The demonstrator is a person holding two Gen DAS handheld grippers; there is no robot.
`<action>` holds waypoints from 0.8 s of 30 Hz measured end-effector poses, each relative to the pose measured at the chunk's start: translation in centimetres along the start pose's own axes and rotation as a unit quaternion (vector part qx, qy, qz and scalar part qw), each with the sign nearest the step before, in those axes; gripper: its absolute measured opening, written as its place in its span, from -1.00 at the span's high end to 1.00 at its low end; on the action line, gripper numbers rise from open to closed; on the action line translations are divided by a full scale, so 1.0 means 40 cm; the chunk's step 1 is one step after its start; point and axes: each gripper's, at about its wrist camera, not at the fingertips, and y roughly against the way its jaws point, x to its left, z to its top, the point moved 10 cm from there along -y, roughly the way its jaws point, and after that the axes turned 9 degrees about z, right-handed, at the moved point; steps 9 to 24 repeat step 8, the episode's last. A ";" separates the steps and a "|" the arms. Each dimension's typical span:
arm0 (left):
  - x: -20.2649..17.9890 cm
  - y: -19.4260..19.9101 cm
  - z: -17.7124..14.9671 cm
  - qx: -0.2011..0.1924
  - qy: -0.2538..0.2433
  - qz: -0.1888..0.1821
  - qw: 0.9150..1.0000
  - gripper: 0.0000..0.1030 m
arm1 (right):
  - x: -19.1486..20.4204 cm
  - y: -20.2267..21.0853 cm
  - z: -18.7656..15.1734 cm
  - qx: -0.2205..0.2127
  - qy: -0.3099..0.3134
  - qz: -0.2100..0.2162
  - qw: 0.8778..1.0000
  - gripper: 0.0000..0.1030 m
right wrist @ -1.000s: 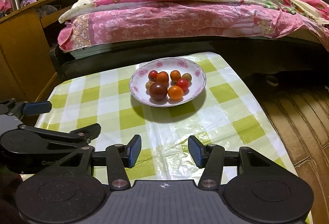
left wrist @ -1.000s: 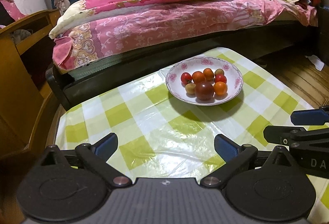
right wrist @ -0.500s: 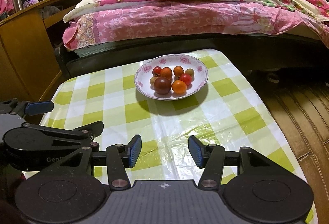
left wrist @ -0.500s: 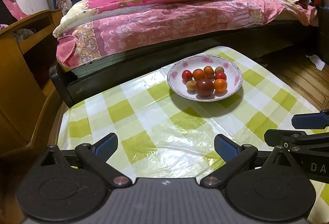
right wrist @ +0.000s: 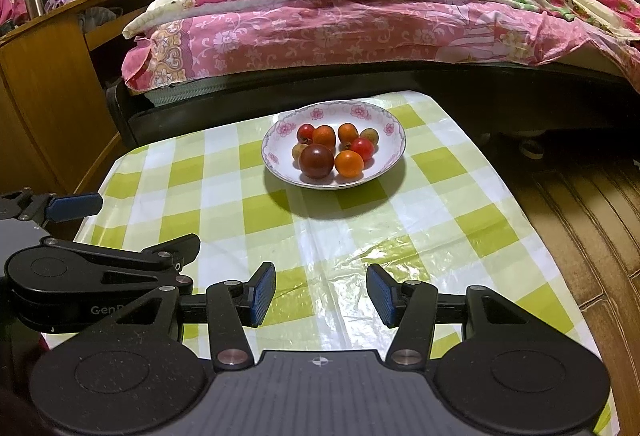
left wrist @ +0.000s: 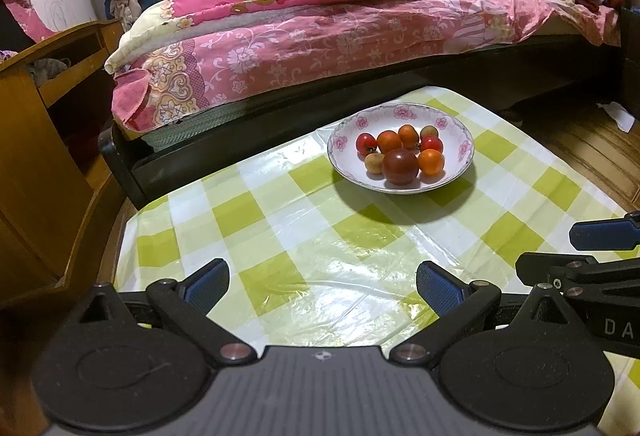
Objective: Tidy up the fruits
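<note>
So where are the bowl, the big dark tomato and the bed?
bowl (right wrist: 390,127), right wrist view, floral rim.
big dark tomato (right wrist: 316,161), right wrist view, its middle.
bed (left wrist: 320,35), left wrist view, pink quilt.

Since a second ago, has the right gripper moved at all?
Yes. The right gripper has backed away: in its own view the bowl sits farther off and more tablecloth shows.

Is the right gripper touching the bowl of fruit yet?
Apart. The right wrist view shows the right gripper open and empty, with a wide stretch of checked tablecloth between its fingertips and the bowl.
</note>
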 end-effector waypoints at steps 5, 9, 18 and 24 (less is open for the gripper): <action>0.005 0.002 0.002 -0.007 0.001 0.003 1.000 -1.00 | 0.004 -0.001 -0.004 0.001 0.002 0.001 1.000 0.06; 0.005 0.002 0.001 -0.007 0.001 0.003 1.000 -1.00 | 0.005 -0.001 -0.005 0.001 0.002 0.002 1.000 0.06; 0.005 0.002 0.001 -0.007 0.001 0.003 1.000 -1.00 | 0.005 -0.001 -0.005 0.001 0.002 0.002 1.000 0.06; 0.005 0.002 0.001 -0.007 0.001 0.003 1.000 -1.00 | 0.005 -0.001 -0.005 0.001 0.002 0.002 1.000 0.06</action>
